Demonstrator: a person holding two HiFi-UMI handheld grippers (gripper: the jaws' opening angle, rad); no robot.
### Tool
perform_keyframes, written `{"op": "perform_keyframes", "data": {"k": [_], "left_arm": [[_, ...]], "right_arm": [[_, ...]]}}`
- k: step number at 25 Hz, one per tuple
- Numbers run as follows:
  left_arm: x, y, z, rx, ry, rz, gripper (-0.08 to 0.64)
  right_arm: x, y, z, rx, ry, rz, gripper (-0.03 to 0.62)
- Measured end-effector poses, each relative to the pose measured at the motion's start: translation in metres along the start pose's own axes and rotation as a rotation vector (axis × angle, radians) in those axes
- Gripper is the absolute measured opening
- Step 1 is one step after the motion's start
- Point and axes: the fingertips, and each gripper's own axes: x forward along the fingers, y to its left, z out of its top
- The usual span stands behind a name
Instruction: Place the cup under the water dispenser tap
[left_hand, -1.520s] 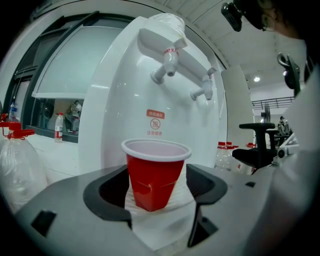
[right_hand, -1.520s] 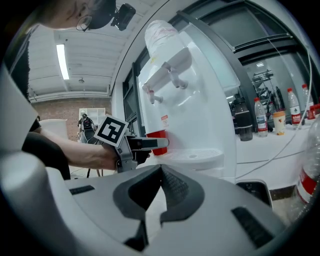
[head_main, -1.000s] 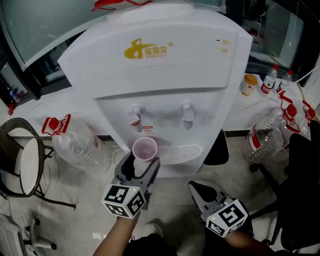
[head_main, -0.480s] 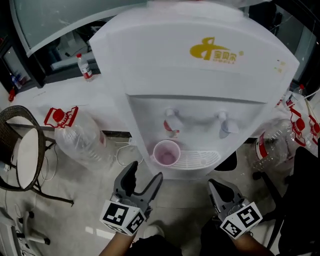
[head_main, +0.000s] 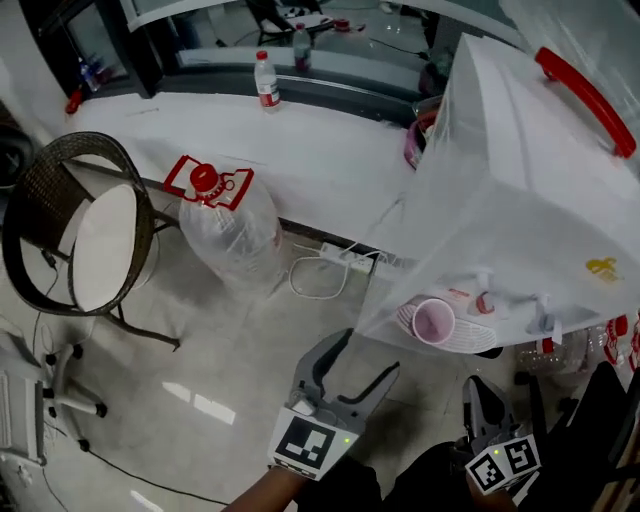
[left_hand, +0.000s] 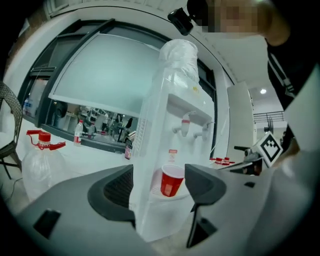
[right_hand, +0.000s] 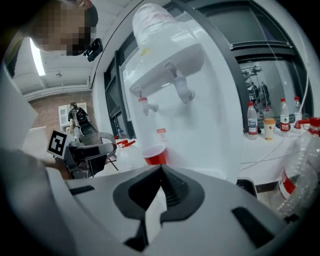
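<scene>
Tray (head_main: 472, 339) holds cup (head_main: 433, 321), likely under tap (head_main: 485, 301); left tool (head_main: 368, 352) withdrawn, spread; right tool (right_hand: 160, 171) closed

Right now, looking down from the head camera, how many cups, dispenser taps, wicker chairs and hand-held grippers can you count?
Cup: 1
Dispenser taps: 2, the red-tipped tap and the pale tap
Wicker chair: 1
Hand-held grippers: 2, the left hand-held gripper and the right hand-held gripper
Total: 6
</scene>
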Motion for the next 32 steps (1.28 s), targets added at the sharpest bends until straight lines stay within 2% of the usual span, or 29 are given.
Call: {"op": "perform_keyframes", "data": {"k": [3, 9, 15, 18, 24, 32], "left_arm": [[-0.020, -0.005, 0.021, -0.058, -0.001, 0.011, 0.316], [-0.062, -0.029, 0.071, -0.136, 0.052, 0.056, 0.314], [-0.114, -0.062, 0.153, -0.244, 0.080, 0.093, 0.314], [-0.136, -0.083, 0.203, -0.237, 0.097, 0.106, 0.314], [-0.161, -0.137, 0.296, -0.232, 0.116, 0.109, 0.314], [-0.195, -0.189, 0.393, -0.247, 0.086, 0.107, 0.314]], "right_arm": [[-0.013, 0.030, 0.033, 0.004, 0.012, 0.049, -0.002], [-0.041, 0.066, 0.095, -0.027, 0.107, 0.070, -0.002], [-0.106, 0.104, 0.191, -0.055, 0.154, 0.087, -0.002], [-0.137, 0.114, 0.234, -0.087, 0.182, 0.079, -0.002], [-0.201, 0.115, 0.313, -0.074, 0.215, 0.042, -0.002], [-0.274, 0.141, 0.385, -0.086, 0.196, 0.034, -0.002]]}}
